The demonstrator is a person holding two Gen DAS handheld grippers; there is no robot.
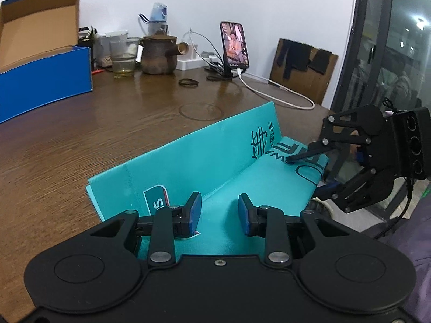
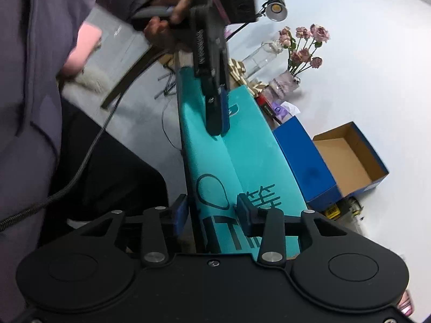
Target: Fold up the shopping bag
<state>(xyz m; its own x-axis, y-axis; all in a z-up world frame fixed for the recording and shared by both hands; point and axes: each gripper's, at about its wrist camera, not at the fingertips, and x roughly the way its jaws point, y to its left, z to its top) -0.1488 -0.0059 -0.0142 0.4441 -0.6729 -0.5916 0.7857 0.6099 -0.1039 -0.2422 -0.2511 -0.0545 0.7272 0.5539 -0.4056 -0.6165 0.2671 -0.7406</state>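
The teal shopping bag [image 1: 215,167] lies on the brown table [image 1: 94,134], right at the near edge. It is flat and long, and one long side stands up like a little wall, so a crease runs down its middle. I think the step in hand is folding that raised flap over onto the flat part. The fold is not done yet.

The left tongs [image 1: 219,212] hang over the near end of the bag. Their blue pads are apart, a narrow gap, and nothing is pinched between them. The right tongs [image 2: 211,210] are at the other end, tipped on their side. They are half open and the bag's edge sits in the gap, but I cannot tell if the pads press on it.

Next, I think, the flap needs pushing down flat while the other end is kept from sliding off the table.

The left view shows the things at the back of the table: a blue box [image 1: 45,80], a brown teapot [image 1: 159,53] and a phone [image 1: 234,45] on a stand. The right view shows what that one misses: the person's hand [image 2: 164,18] on the left tongs' handle, and a vase of pink flowers [image 2: 301,51].
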